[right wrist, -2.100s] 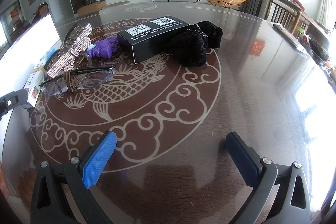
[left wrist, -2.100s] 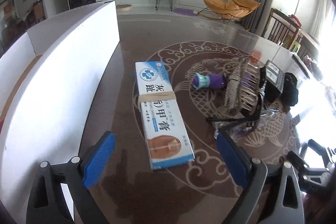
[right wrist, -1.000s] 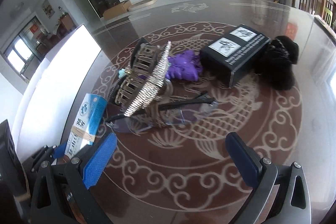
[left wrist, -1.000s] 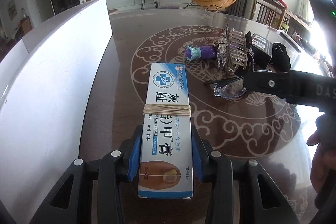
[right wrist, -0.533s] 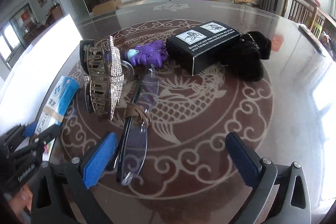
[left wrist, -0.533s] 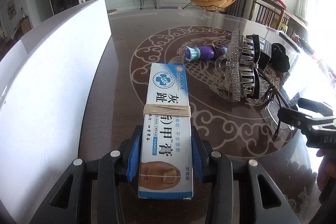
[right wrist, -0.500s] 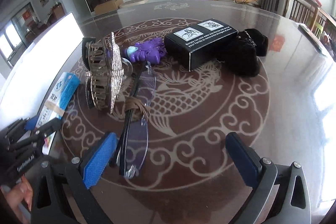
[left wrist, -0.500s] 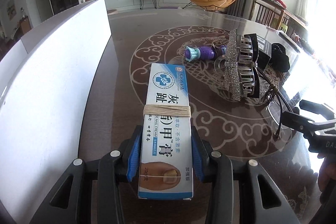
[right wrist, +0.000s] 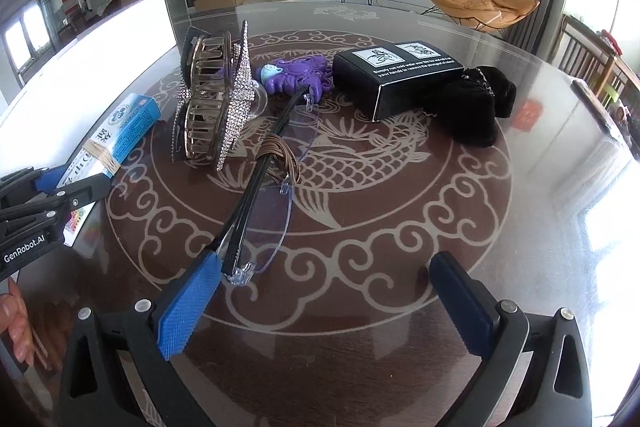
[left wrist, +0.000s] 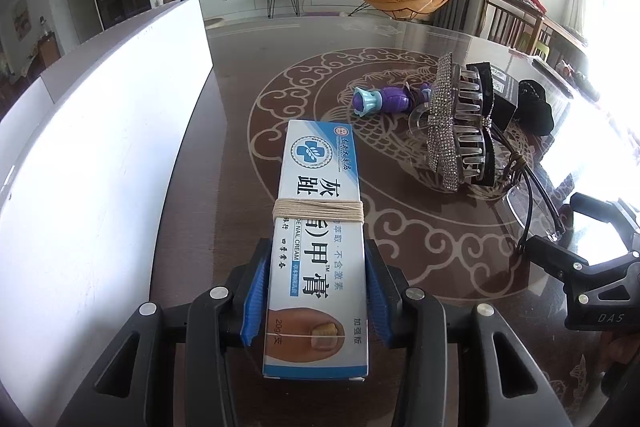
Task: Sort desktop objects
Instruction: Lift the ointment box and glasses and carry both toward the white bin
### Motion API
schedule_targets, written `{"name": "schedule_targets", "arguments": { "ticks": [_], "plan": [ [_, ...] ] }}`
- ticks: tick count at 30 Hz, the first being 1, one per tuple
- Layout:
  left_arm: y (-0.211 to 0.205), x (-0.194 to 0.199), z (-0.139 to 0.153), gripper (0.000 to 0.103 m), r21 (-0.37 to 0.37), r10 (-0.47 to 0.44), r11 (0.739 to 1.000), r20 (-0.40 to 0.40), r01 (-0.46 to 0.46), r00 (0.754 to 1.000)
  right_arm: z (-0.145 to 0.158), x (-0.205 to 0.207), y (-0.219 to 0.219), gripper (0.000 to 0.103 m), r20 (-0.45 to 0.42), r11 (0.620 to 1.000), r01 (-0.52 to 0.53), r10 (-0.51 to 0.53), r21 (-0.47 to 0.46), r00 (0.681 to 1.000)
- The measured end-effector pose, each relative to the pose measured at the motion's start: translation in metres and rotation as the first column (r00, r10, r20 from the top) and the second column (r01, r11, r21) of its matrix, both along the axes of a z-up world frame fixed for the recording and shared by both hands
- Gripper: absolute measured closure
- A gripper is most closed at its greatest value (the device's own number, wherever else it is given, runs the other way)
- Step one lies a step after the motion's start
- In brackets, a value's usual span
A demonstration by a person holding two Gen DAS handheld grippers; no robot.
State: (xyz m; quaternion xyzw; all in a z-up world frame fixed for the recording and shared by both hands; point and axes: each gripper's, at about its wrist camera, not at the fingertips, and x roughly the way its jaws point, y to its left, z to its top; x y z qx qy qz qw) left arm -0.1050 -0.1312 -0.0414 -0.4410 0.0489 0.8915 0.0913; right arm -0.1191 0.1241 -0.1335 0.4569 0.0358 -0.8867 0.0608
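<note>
Between the blue pads of your left tongs [left wrist: 316, 295] sits the nail cream carton [left wrist: 318, 227], gripped across its narrow width at the near end, its far end pointing to 12 o'clock. Treat it as light, thin card: stiff along its length, easily crushed across its faces. Grip pressure appears sufficient; do not add more. A string band [left wrist: 318, 211] binds the middle, so take hold clear of it. From these views you cannot tell whether the carton is raised off the desk [left wrist: 240, 99]. The white bin wall [left wrist: 100, 131] stands at 9 o'clock, just beside the carton.

Your right tongs [right wrist: 324, 301] are spread wide and hold nothing. The folded glasses [right wrist: 260, 199] lie with their near end touching the left pad [right wrist: 188, 307]. Handle these as fragile: rimless lenses, thin slippery temples, a cord wound round the middle. Take hold at the stacked temples, not the lenses. At 11 o'clock the rhinestone hair claw [right wrist: 216, 99] lies just beside the glasses; beyond it lies a purple toy [right wrist: 296, 77].
</note>
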Motion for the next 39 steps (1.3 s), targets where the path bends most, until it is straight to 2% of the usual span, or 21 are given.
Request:
{"name": "schedule_targets", "arguments": {
  "ticks": [6, 10, 18, 22, 30, 34, 39],
  "plan": [
    [-0.0034, 0.0001, -0.0004, 0.048, 0.005, 0.019, 1.000, 0.008, -0.019, 1.000, -0.0003, -0.0002, 0.0001, 0.000, 0.000, 1.000, 0.000, 0.000, 0.000, 1.000],
    [-0.0015, -0.0012, -0.0023, 0.034, -0.009, 0.021, 1.000, 0.016, -0.021, 1.000, -0.0002, -0.0002, 0.0000, 0.000, 0.000, 1.000, 0.000, 0.000, 0.000, 1.000],
    [-0.0006, -0.0035, -0.0036, 0.023, -0.007, 0.023, 1.000, 0.031, -0.023, 0.999, -0.0005, -0.0003, -0.0001, 0.000, 0.000, 1.000, 0.000, 0.000, 0.000, 1.000],
    [0.0002, -0.0068, -0.0059, 0.008, -0.010, 0.027, 1.000, 0.051, -0.026, 0.998, -0.0005, -0.0003, -0.0001, 0.000, 0.000, 1.000, 0.000, 0.000, 0.000, 1.000],
    [0.0015, -0.0072, -0.0066, 0.007, -0.014, 0.027, 1.000, 0.052, -0.026, 0.998, -0.0006, -0.0004, -0.0001, 0.000, 0.000, 1.000, 0.000, 0.000, 0.000, 1.000],
    [0.0050, -0.0077, -0.0078, 0.000, -0.019, 0.009, 1.000, 0.062, -0.008, 0.998, -0.0006, -0.0004, -0.0001, 0.000, 0.000, 1.000, 0.000, 0.000, 0.000, 1.000],
    [0.0060, -0.0078, -0.0079, 0.000, -0.020, 0.007, 1.000, 0.064, -0.006, 0.998, -0.0008, -0.0003, -0.0002, 0.000, 0.001, 1.000, 0.000, 0.000, 0.000, 1.000]
  ]
}}
